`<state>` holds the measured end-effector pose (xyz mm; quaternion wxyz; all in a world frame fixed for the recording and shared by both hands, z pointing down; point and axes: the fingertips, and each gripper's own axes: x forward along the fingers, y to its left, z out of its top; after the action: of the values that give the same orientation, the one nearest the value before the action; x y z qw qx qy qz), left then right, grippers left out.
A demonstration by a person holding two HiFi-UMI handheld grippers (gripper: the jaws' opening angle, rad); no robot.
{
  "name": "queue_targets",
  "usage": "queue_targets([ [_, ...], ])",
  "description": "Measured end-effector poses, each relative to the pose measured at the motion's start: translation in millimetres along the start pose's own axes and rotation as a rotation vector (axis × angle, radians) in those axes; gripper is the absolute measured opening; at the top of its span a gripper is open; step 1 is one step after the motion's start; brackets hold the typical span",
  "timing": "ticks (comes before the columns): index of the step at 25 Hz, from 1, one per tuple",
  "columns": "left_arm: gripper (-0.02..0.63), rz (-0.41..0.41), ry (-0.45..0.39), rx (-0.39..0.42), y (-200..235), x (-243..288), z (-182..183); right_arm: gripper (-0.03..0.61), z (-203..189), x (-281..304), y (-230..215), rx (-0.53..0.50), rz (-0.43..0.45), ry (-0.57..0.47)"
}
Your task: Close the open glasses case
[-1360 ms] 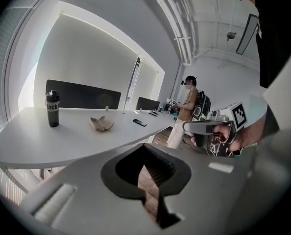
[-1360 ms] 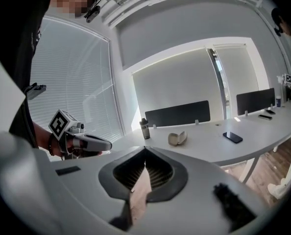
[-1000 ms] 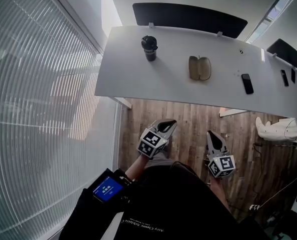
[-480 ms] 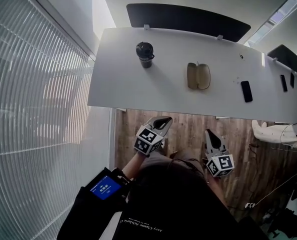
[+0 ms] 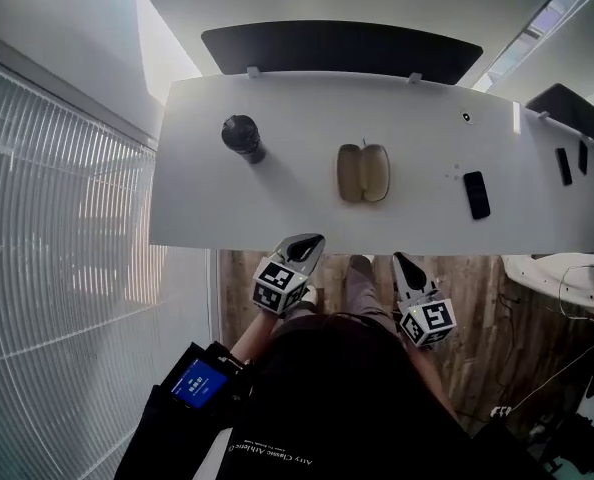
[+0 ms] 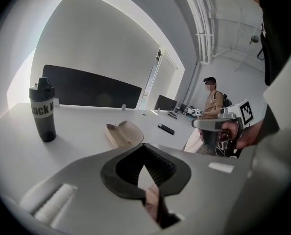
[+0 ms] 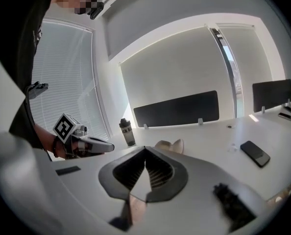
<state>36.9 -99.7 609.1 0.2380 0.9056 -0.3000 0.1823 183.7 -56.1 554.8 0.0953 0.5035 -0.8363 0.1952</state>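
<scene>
Open glasses case (image 5: 363, 173) at mid-worktop (image 5: 277, 208).
It lies between a dark bottle (image 5: 243, 138) and a phone (image 5: 475, 194); left gripper (image 5: 312, 239) and right gripper (image 5: 399, 259) hover at the near edge, jaws together, empty.

Dark bottle (image 5: 242, 136) and black phone (image 5: 475, 194) sit on white desk (image 5: 277, 203).

A long white table (image 5: 227, 218) spans the room, with a dark divider panel (image 5: 342, 48) standing along its far edge. Slatted window blinds (image 5: 57, 268) fill the left side, bright with daylight. Wood-plank floor (image 5: 482, 308) shows on the table's near side. A pale wall (image 7: 175, 72) rises beyond.
</scene>
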Motion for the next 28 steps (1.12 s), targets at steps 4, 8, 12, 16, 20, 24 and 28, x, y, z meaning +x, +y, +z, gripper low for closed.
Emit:
queue_targets([
  [4,0.009,0.055,0.028,-0.053,10.9,47.5,13.3,0.008,20.2,15.0,-66.2,-0.001,0.025,-0.006],
  [8,0.009,0.113,0.102,-0.181,34.3,85.7,2.6,0.008,37.0,30.6,-125.4,-0.014,0.051,0.003],
  [12,0.009,0.159,0.132,-0.299,58.2,105.9,-6.6,0.008,35.1,63.4,-159.7,-0.062,0.117,0.06],
  [16,0.03,0.139,0.139,-0.405,66.1,121.0,-14.8,0.008,24.7,83.2,-173.9,-0.064,0.139,0.114],
  [20,0.043,0.099,0.194,-0.366,75.7,138.3,-15.0,0.008,7.7,114.9,-186.9,-0.042,0.123,0.189],
  [24,0.043,0.069,0.22,-0.382,84.4,145.0,-20.8,0.008,-22.1,145.3,-193.2,-0.034,0.107,0.295],
  [28,0.043,0.021,0.271,-0.359,82.1,151.5,-26.9,0.008,-51.2,169.3,-194.3,-0.003,0.115,0.392],
])
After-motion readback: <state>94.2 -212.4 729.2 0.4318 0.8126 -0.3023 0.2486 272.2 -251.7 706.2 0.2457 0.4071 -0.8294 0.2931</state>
